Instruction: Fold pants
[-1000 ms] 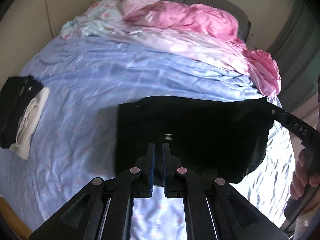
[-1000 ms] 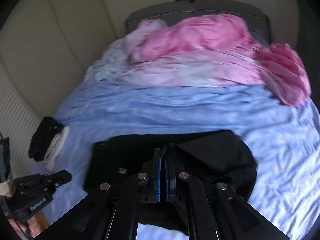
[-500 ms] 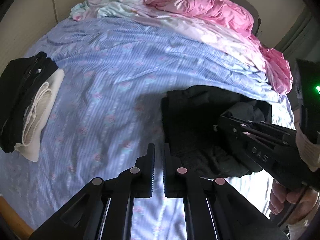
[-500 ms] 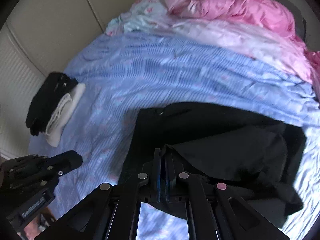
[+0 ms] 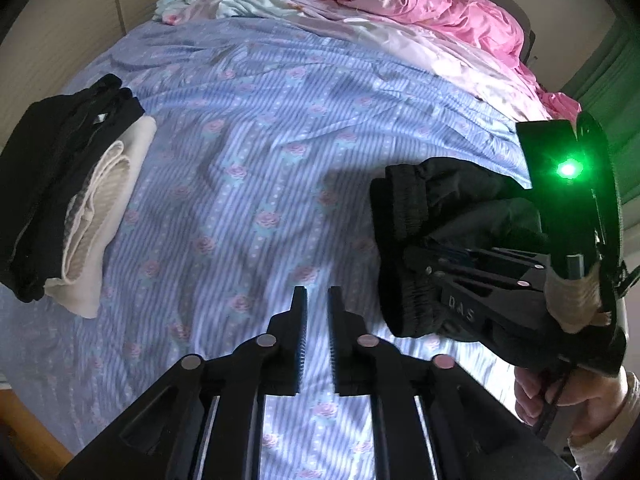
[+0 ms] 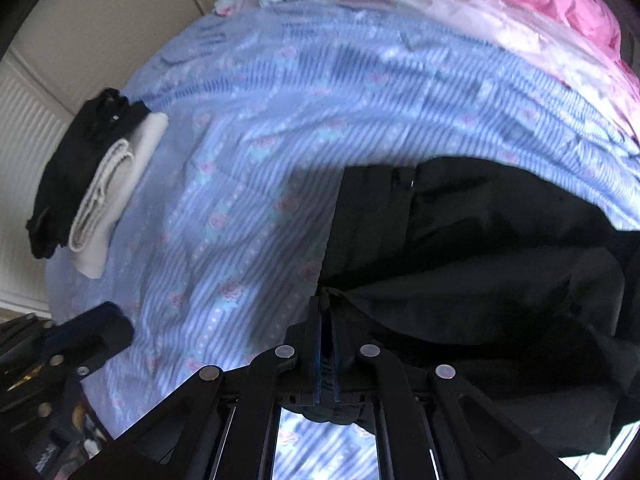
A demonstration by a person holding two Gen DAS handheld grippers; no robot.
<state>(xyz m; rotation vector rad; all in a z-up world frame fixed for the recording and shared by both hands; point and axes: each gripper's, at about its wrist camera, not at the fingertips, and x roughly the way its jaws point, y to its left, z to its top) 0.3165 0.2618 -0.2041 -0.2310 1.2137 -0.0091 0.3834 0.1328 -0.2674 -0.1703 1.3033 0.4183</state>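
Left wrist view shows our left hand-held gripper (image 5: 317, 300) has just let go and opened slightly over the bed (image 5: 256, 168), empty, while our right hand-held gripper (image 6: 328, 312), easing open, pinches the black pants (image 6: 480, 260) bunched half-folded beside it.

Black pants (image 6: 480, 264) lie loosely folded and rumpled on the bedsheet (image 6: 280, 120).

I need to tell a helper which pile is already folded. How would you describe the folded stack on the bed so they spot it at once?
Start from the blue striped bed sheet with its rose print. At its left edge, far from the pink duvet at the head, lies the folded stack. It is the only neat pile: black garments next to a cream one, unlike the loose black pants on the other side.
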